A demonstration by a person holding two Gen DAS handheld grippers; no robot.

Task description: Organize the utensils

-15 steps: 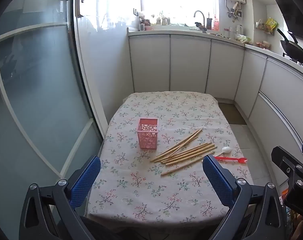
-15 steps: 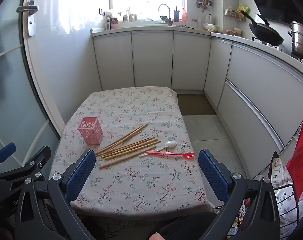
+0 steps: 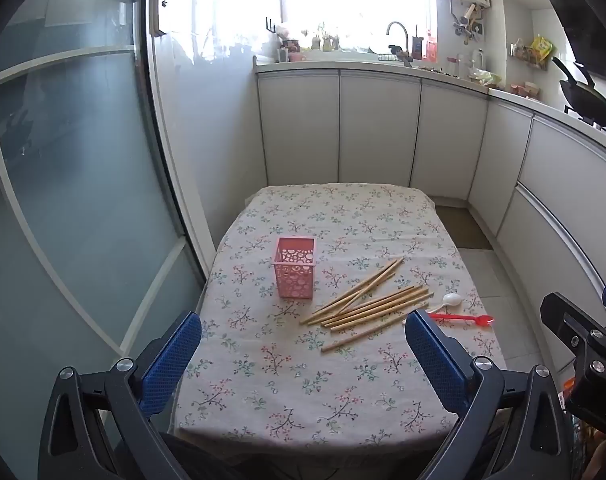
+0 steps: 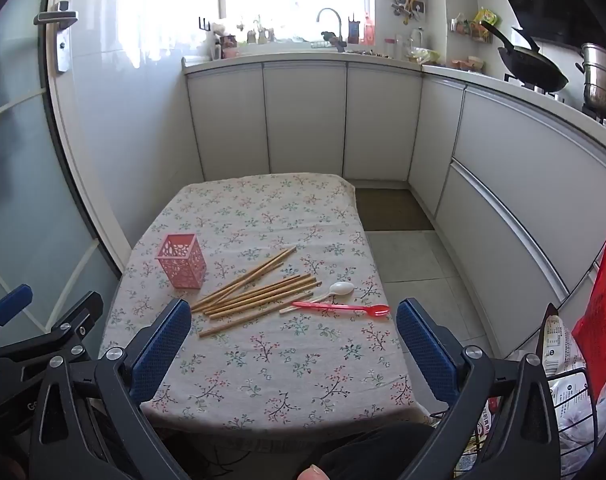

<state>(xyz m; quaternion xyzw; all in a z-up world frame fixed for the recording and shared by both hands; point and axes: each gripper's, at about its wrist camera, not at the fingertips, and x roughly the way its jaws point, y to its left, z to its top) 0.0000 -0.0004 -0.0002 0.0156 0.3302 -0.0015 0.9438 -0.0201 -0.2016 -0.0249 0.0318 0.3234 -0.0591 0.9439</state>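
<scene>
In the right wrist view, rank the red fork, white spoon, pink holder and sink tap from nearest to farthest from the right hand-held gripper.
From the right hand-held gripper, open over the near table edge:
1. Red fork, just ahead, right of the chopsticks.
2. White spoon, just behind the fork, its handle crossing under it.
3. Pink holder, farther back on the left.
4. Sink tap, far counter.

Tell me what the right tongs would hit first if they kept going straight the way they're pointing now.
Probably the flowered tablecloth, on a bare patch just short of the chopsticks and the red fork. The right tongs are open and tilted down at the table, with nothing between them. Depth is hard to judge.
</scene>
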